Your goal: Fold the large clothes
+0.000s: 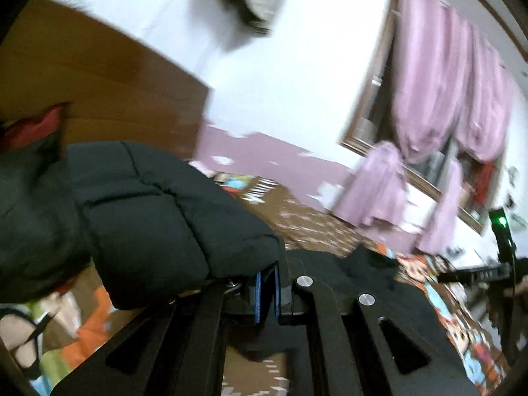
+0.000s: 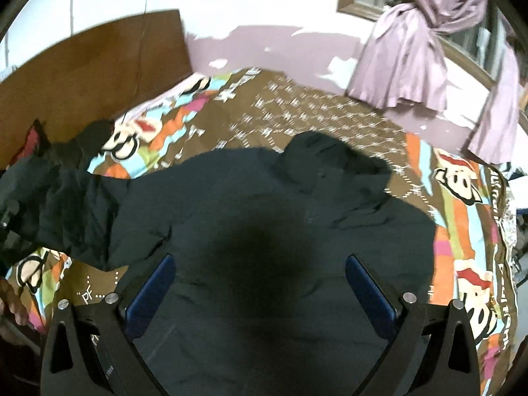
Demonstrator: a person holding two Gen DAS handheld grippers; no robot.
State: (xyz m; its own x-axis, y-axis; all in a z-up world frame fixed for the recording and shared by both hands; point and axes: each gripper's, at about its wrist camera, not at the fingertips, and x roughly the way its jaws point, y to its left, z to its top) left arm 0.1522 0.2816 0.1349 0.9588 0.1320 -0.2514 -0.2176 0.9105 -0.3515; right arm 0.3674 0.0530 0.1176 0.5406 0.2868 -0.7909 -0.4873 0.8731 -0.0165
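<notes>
A large black padded jacket (image 2: 264, 231) is spread across the bed (image 2: 330, 115), on a brown bedcover with bright cartoon patches. In the right wrist view its body is seen lying straight ahead of and beneath the right tongs (image 2: 260, 283), with the hood or collar end away toward the far side of the bed and one sleeve (image 2: 59, 204) stretched out to the left, so the long axis of that sleeve runs crosswise to the tongs. The right tongs are held wide apart above the cloth, with nothing between the blue pads. In the left wrist view a quilted part of the jacket, apparently a sleeve or hem edge, is raised off the bed and pinched in the left tongs (image 1: 268, 292), whose pads are closed on the fabric. The left hand is thus judged the one carrying the fold, inward toward the body lying to its right. A wooden headboard (image 2: 82, 72), a white wall and lilac curtains (image 2: 412, 49) are seen beyond
</notes>
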